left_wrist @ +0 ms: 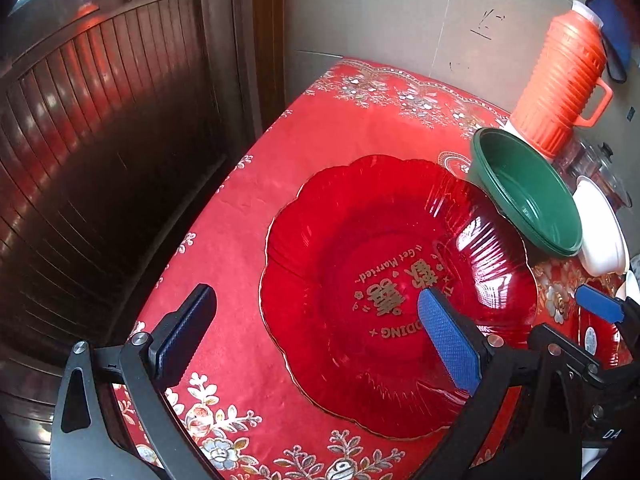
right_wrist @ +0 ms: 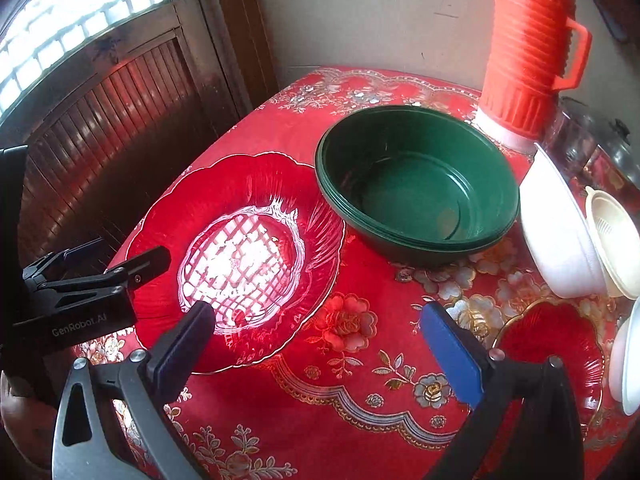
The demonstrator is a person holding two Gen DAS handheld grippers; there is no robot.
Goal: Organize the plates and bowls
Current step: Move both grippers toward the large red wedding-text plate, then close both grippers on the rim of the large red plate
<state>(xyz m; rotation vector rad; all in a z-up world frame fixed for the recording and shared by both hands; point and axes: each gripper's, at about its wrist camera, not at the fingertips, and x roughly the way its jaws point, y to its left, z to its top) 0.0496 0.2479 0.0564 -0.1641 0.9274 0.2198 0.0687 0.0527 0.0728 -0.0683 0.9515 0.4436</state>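
Observation:
A big red scalloped glass plate (left_wrist: 360, 240) (right_wrist: 236, 248) lies flat on the red flowered tablecloth. My left gripper (left_wrist: 316, 328) is open and empty, hovering over the plate's near-left rim. It also shows in the right wrist view (right_wrist: 116, 264). My right gripper (right_wrist: 320, 352) is open and empty above bare cloth, right of the plate. Its blue fingertip (left_wrist: 600, 306) shows in the left wrist view. Stacked green bowls (left_wrist: 528, 192) (right_wrist: 416, 184) stand behind the plate. A white bowl (left_wrist: 600, 228) (right_wrist: 560, 240) sits tilted at the right. A smaller red plate (right_wrist: 552, 356) lies at the right front.
An orange thermos (left_wrist: 560, 76) (right_wrist: 524, 48) stands at the back by the wall. Glassware (left_wrist: 600, 168) sits beside it. A cream strainer bowl (right_wrist: 612, 232) and small white dishes (right_wrist: 628, 364) lie at the far right. A dark wooden slatted door (left_wrist: 100, 140) borders the table's left edge.

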